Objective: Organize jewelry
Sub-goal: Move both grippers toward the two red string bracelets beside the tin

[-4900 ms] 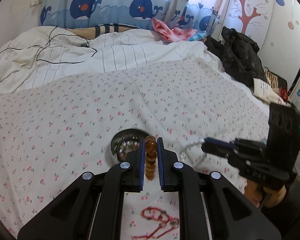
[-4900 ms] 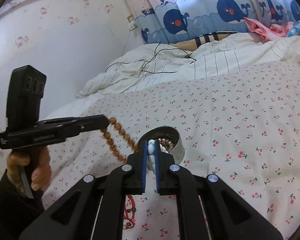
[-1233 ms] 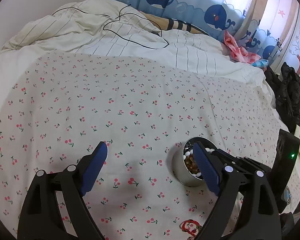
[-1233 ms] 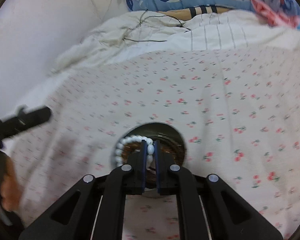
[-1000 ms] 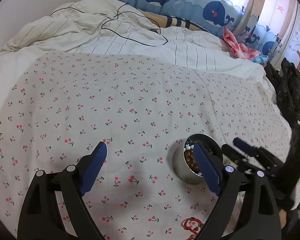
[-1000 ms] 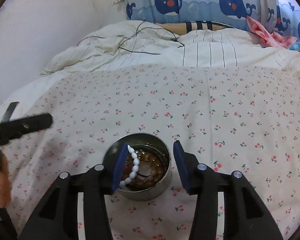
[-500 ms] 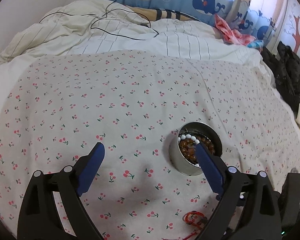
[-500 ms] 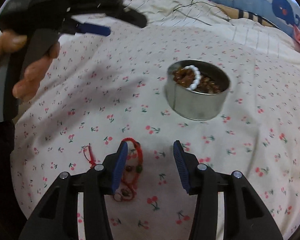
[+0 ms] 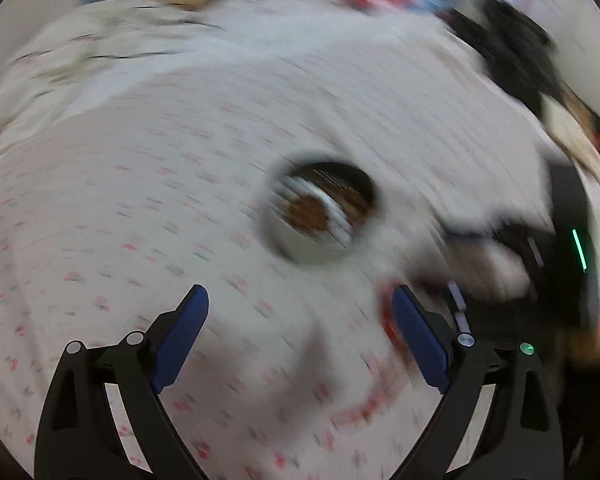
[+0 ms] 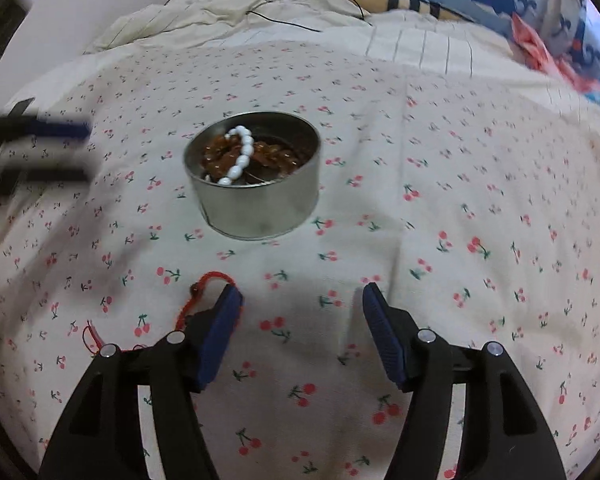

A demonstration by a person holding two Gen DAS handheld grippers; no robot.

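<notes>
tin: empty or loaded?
Loaded. The tin stands upright on the sheet, lidless, holding amber beads with a white bead bracelet draped over them.

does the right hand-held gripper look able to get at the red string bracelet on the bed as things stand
Probably yes. The right hand-held gripper is open and empty, and the red string bracelet lies flat on the bedsheet just beside its left finger, with nothing on top. The tin stands farther ahead, out of the way.

One metal tin (image 10: 256, 204) is sitting mid-frame, holding one white bead bracelet (image 10: 239, 156) and amber beads (image 10: 278, 158), one red cord bracelet (image 10: 204, 288) lying lower left.
</notes>
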